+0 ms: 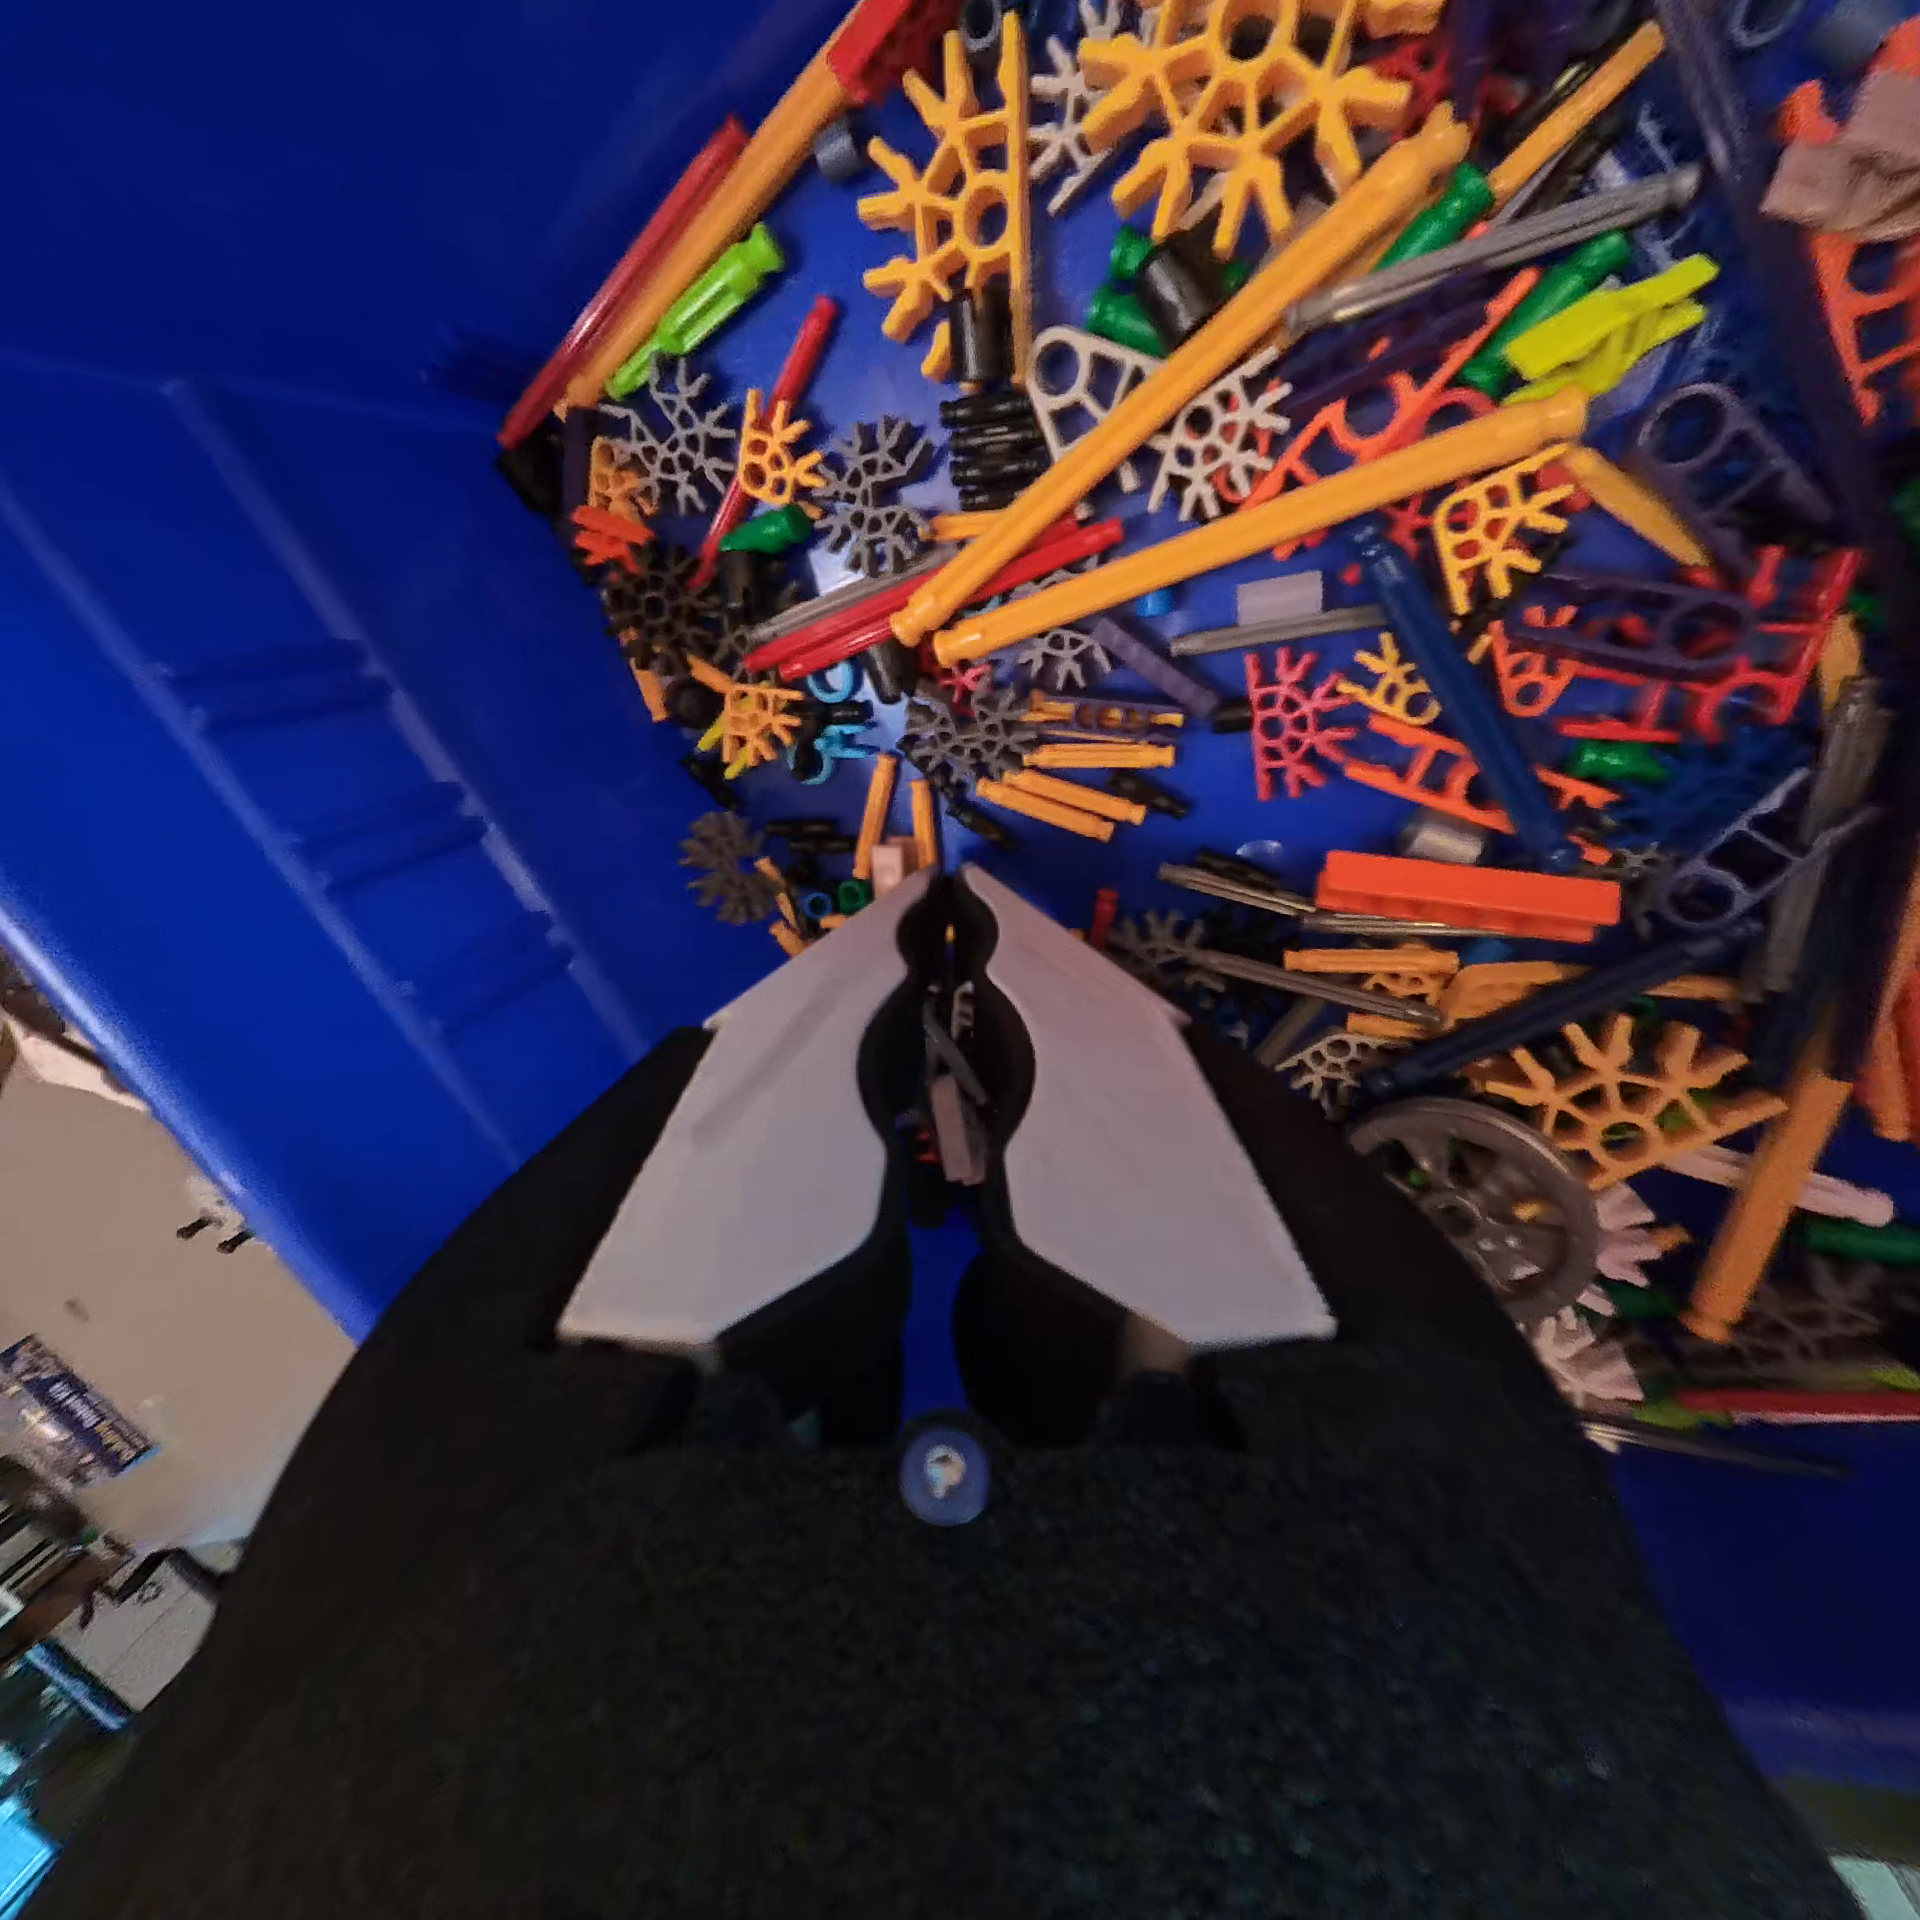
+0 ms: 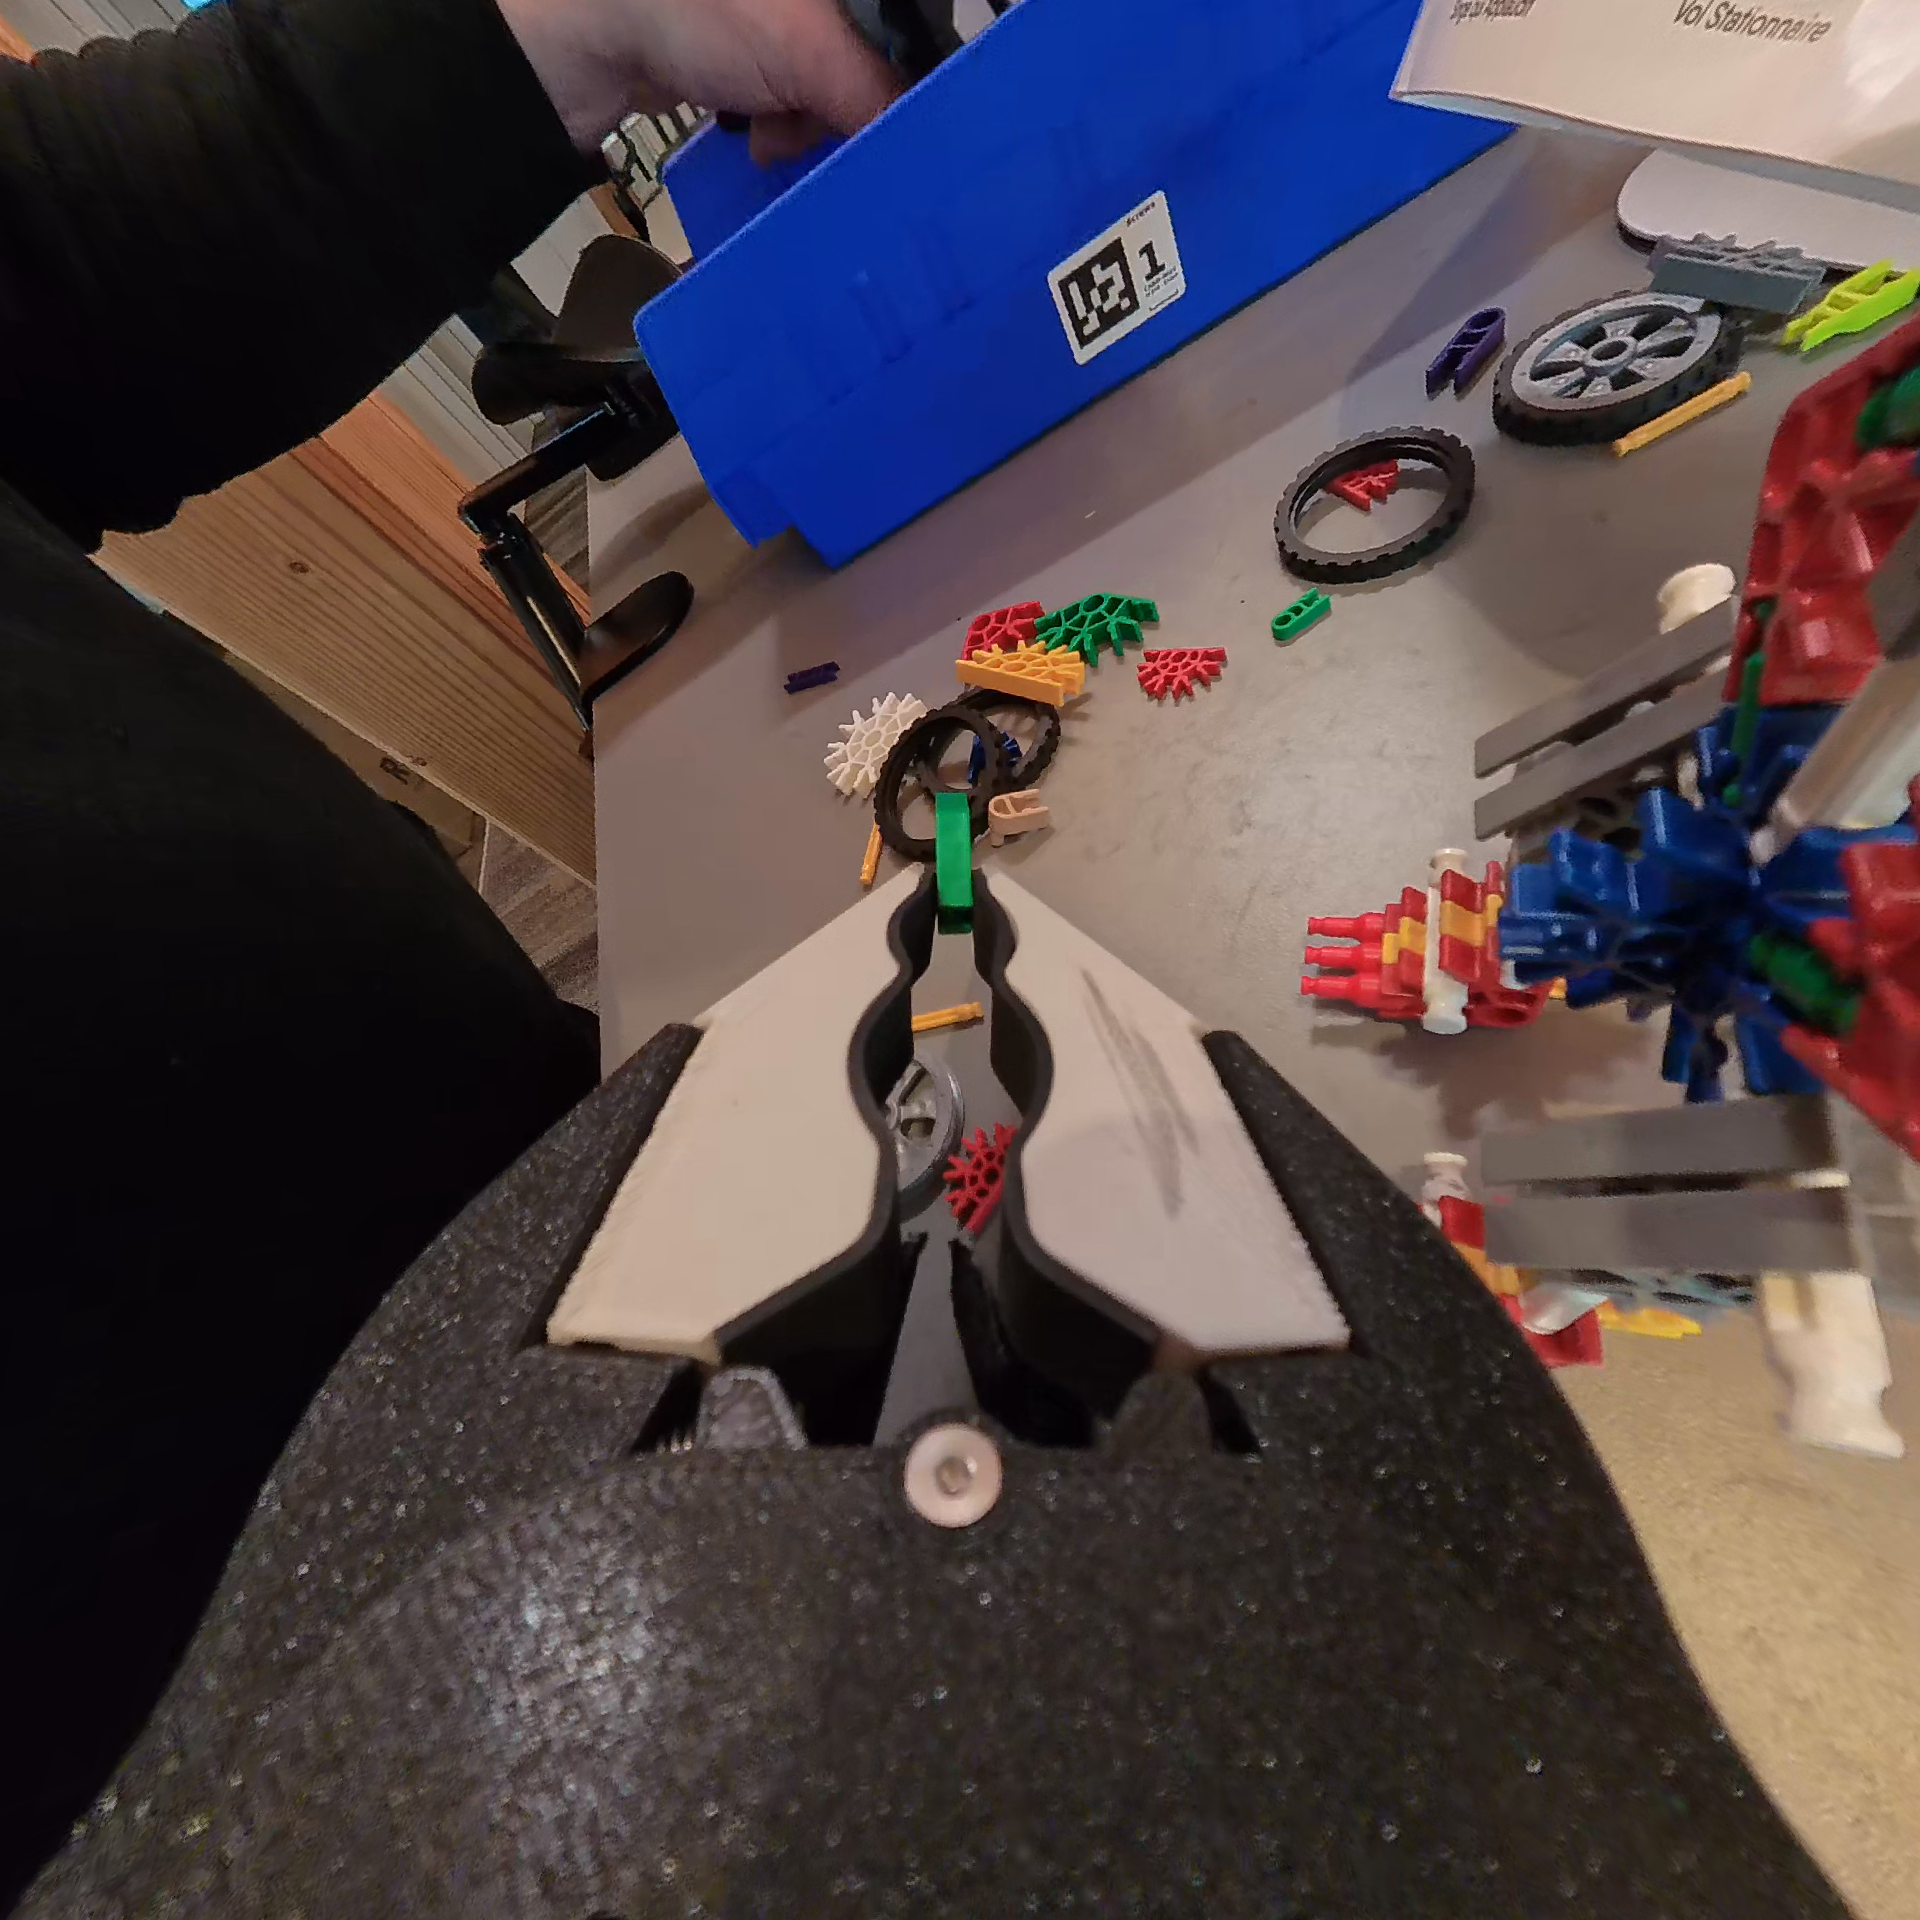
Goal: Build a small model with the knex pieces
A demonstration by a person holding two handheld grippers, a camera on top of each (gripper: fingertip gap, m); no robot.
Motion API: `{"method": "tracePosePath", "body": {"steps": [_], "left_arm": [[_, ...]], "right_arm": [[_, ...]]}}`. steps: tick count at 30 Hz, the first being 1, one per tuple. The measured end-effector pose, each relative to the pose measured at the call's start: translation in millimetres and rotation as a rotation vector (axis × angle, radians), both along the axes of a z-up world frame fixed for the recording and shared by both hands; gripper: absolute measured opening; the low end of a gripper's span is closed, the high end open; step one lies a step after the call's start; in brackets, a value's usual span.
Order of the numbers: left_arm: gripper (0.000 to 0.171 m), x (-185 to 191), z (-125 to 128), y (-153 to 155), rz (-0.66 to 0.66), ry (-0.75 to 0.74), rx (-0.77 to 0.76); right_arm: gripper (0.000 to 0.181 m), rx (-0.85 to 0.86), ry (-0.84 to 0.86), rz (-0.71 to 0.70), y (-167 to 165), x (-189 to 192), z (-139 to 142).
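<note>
The right gripper (image 2: 951, 883) pinched one green piece (image 2: 953, 857) at its tips, two black tyres (image 2: 935, 774) lying at twelve o'clock. The left gripper (image 1: 948, 888), tips together, clamped a few grey sticks (image 1: 951, 1081) over the blue bin (image 1: 312, 623).

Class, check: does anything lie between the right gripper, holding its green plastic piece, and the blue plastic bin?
Yes: between right gripper and blue plastic bin, black tyre rings, a white snowflake connector and coloured fan connectors lie on the grey table.

Left gripper (image 1: 948, 883) angled downward with jaws shut tip to tip; right gripper (image 2: 954, 883) level, jaws clamped.
</note>
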State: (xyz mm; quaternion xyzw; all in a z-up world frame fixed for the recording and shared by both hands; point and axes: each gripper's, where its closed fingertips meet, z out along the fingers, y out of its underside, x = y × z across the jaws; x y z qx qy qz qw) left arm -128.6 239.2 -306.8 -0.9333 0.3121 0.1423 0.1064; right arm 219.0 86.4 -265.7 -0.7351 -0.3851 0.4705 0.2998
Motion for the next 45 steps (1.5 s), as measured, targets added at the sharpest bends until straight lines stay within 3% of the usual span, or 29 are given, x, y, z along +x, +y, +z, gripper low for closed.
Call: {"method": "tracePosePath", "body": {"steps": [2,5,8,21,39,45], "left_arm": [[0.000,-1,5,-1,-0.004,0.015,0.022],[0.017,-1,13,1,0.022,0.002,0.066],[0.019,-3,7,-1,0.034,0.010,0.031],[0.000,-6,2,3,0.060,0.035,0.055],[0.000,-7,3,-4,0.077,0.017,0.100],[0.000,1,21,-9,0.038,0.019,0.161]], "right_arm": [[0.006,0.004,0.008,0.000,0,0,1],[0.006,0.008,0.017,0.000,0,1,3],[0.006,0.012,0.024,0.002,-1,1,4],[0.006,0.028,0.057,0.005,-2,3,10],[0.006,0.042,0.080,0.007,-2,5,14],[0.006,0.042,0.083,0.011,-3,5,15]]}}
